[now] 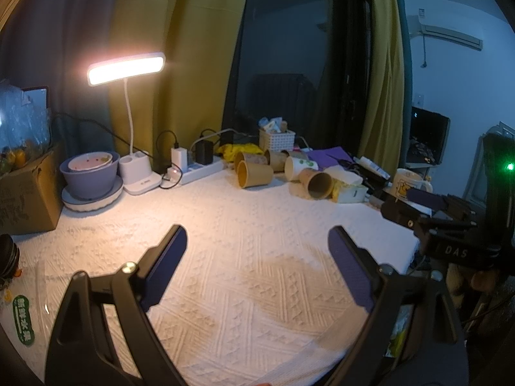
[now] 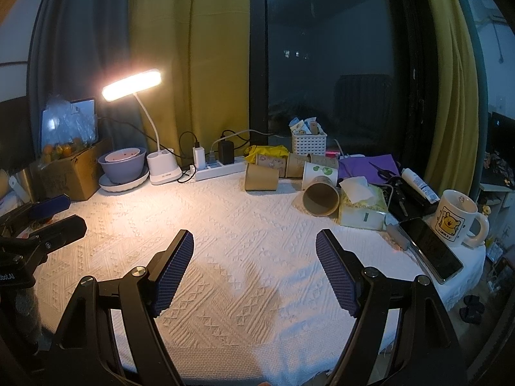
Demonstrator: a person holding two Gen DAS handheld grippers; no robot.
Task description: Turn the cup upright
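Nearest the camera, the left gripper (image 1: 257, 251) and the right gripper (image 2: 254, 254) both stand wide apart and hold nothing, low in the frame over the white tablecloth (image 2: 241, 225). I think they only wait to approach. The paper cups lie on their sides right of centre; the nearest cup (image 2: 321, 199) shows an empty mouth, touching the tissue pack (image 2: 363, 207). The basket (image 2: 309, 143) holds small packets.

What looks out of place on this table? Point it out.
The brown paper cups and a white paper cup lie tipped on their sides, clustered at the table's far edge beside the tissue pack. No spill shows.
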